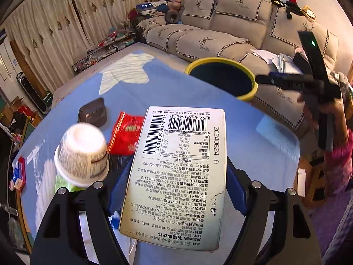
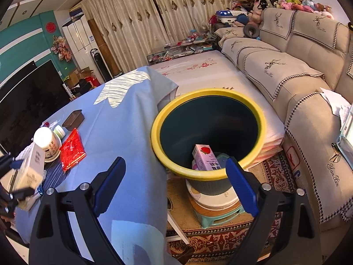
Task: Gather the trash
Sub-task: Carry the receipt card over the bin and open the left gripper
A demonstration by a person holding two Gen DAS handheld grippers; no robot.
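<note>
My left gripper (image 1: 174, 187) is shut on a white drink carton (image 1: 178, 170) with barcodes, held above the blue tablecloth (image 1: 198, 101). The carton also shows in the right wrist view (image 2: 30, 167). My right gripper (image 2: 176, 178) is open and empty, just above the near rim of the yellow-rimmed dark bin (image 2: 209, 130), which holds a pink strawberry carton (image 2: 205, 156). The bin also shows in the left wrist view (image 1: 222, 77). On the table lie a white cup upside down (image 1: 81, 152), a red wrapper (image 1: 125, 134) and a brown tray (image 1: 92, 112).
The bin stands on a stool (image 2: 218, 212) beside the table, over a patterned rug. A beige sofa (image 2: 297, 72) runs along the right. A TV (image 2: 28, 92) and clutter are at the left. The right gripper's body (image 1: 308, 84) shows past the bin.
</note>
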